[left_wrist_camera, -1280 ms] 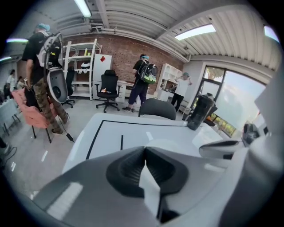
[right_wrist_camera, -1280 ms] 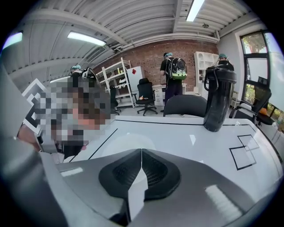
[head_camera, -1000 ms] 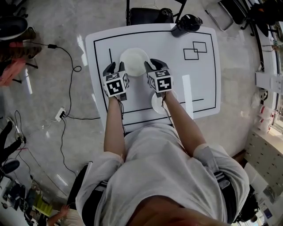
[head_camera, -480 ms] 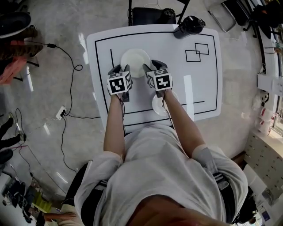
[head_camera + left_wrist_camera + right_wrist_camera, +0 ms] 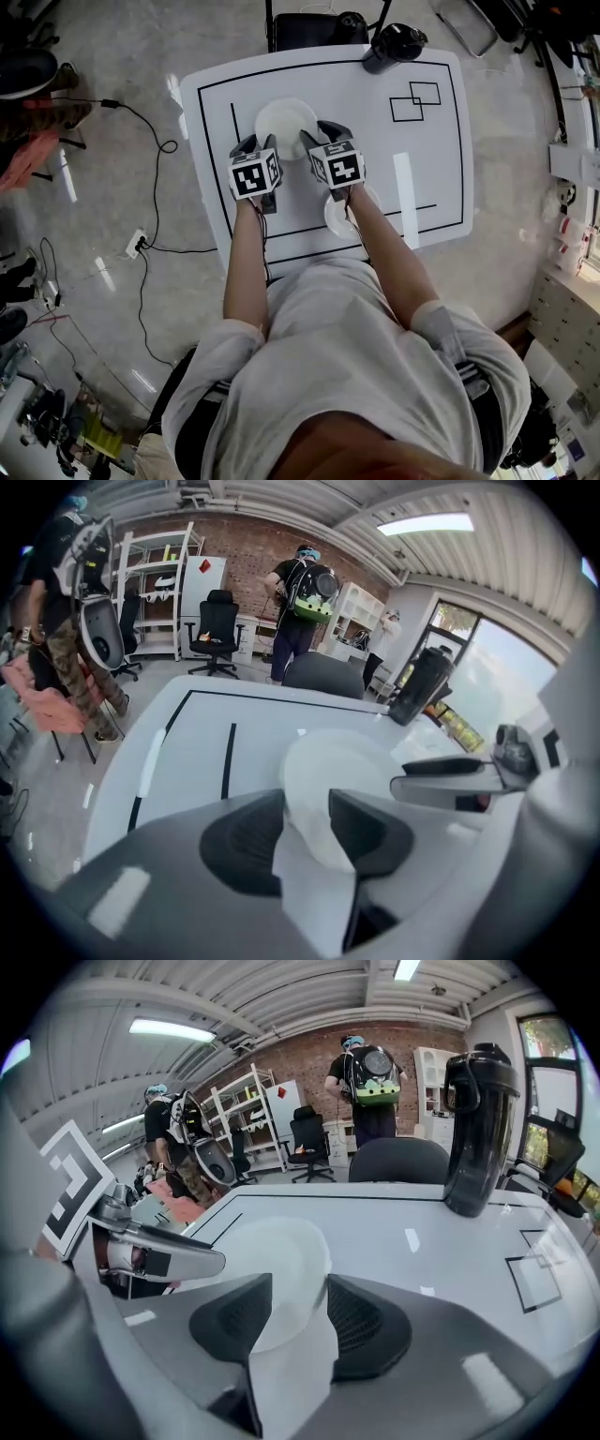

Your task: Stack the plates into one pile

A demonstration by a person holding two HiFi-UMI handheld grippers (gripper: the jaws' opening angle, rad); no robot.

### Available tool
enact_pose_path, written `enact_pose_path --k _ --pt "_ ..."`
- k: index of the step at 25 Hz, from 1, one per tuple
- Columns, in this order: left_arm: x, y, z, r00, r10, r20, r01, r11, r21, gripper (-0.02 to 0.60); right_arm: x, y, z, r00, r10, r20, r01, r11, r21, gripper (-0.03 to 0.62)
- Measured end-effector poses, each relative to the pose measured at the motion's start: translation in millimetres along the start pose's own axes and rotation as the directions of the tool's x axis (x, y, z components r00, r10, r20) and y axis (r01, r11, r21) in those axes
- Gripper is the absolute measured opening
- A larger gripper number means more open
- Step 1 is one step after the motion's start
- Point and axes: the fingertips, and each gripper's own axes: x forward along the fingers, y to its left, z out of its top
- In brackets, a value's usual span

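Note:
A large white plate (image 5: 284, 122) lies flat on the white table (image 5: 427, 159). A smaller white plate (image 5: 337, 217) lies nearer me, partly under my right forearm. My left gripper (image 5: 258, 143) is at the big plate's left rim and my right gripper (image 5: 325, 134) at its right rim. In the left gripper view the plate (image 5: 342, 757) has its rim between the jaws of the left gripper (image 5: 305, 799), with a gap beside the pads. In the right gripper view the plate (image 5: 272, 1246) likewise reaches between the spread jaws of the right gripper (image 5: 298, 1285). Both pairs of jaws have just been opening.
A tall black bottle (image 5: 394, 44) stands at the table's far edge, right of the plates. A black chair (image 5: 305, 30) sits behind the table. Black tape lines and two overlapping squares (image 5: 415, 102) mark the tabletop. Cables run over the floor (image 5: 141, 187) on the left. People stand in the background.
My left gripper has edged a little to the right, toward the big plate's rim. The plate and the right gripper stay where they were.

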Motion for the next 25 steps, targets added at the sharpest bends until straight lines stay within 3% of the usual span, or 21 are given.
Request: enact_pose_path --k 14,25 --pt "-46 -22 3 0.997 -0.021 0.081 0.018 0.999 0.035 0.152 -48 16 3 0.996 -0.033 0.081 0.035 0.999 -0.023 0.190" --pt "-91 -28 -20 0.994 -0.051 0.099 0.044 0.996 0.072 0.152 -91 46 -7 0.989 -0.070 0.131 0.073 0.997 -0.017 0.190"
